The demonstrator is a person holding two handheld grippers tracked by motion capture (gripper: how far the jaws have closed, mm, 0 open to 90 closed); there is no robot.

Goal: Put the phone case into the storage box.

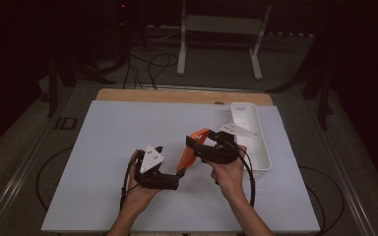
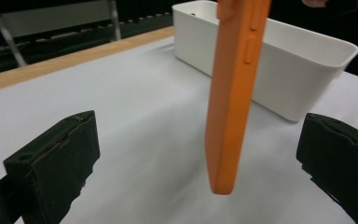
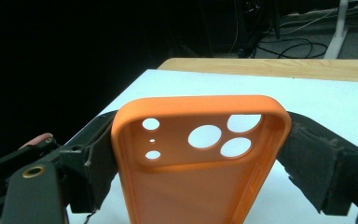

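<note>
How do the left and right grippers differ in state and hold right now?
The right gripper is shut on the orange silicone phone case, pads pressing its two long edges; the left gripper is open, holding nothing, and the case hangs untouched between its jaws. In the high view the left gripper sits nearer the person, the right nearer the white rectangular plastic bin. Both have black jaws.

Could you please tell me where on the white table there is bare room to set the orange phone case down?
The white table is bare across its left half, from the wooden strip down to the near edge. It is crowded right of centre, where the left tongs and right tongs meet around the orange phone case, beside the white bin.
</note>
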